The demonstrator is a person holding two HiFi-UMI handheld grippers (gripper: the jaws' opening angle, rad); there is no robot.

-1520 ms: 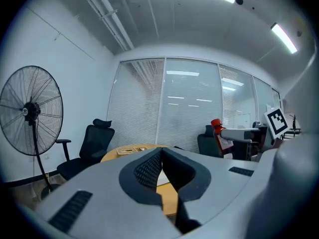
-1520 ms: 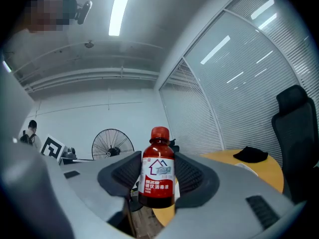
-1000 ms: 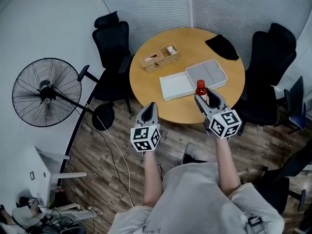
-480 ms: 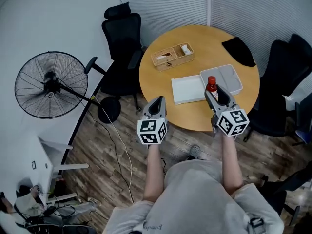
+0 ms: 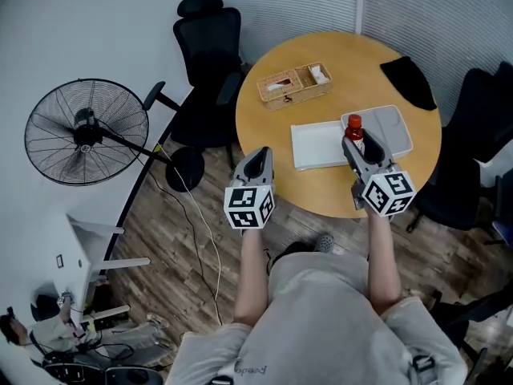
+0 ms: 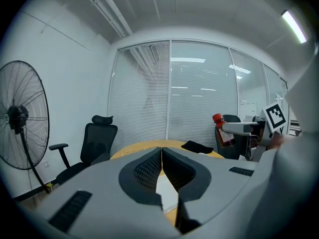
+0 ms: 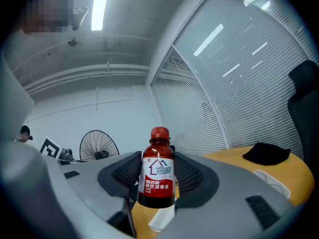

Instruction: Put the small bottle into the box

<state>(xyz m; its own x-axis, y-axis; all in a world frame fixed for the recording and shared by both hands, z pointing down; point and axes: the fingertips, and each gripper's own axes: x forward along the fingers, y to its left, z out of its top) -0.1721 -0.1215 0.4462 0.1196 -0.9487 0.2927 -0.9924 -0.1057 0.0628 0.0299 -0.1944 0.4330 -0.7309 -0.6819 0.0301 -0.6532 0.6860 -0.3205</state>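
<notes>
A small dark-red bottle (image 5: 353,135) with a red cap and white label stands upright between the jaws of my right gripper (image 5: 357,145), which is shut on it. It hangs above the near part of the round wooden table (image 5: 353,62), over the seam between a flat white open box (image 5: 315,145) and a grey tray (image 5: 389,129). In the right gripper view the bottle (image 7: 158,169) fills the middle, with a pad pressed on each side. My left gripper (image 5: 258,161) is shut and holds nothing, at the table's near left edge. Its jaws (image 6: 162,159) meet in the left gripper view.
A wooden compartment box (image 5: 294,84) sits at the table's far left and a black cloth (image 5: 409,81) at the far right. Black office chairs (image 5: 210,34) stand around the table. A pedestal fan (image 5: 86,131) with a trailing cable is on the floor to the left.
The head view has shifted, so the table now sits higher and further right. The right gripper still holds the bottle over the trays. The left gripper stays shut near the table edge.
</notes>
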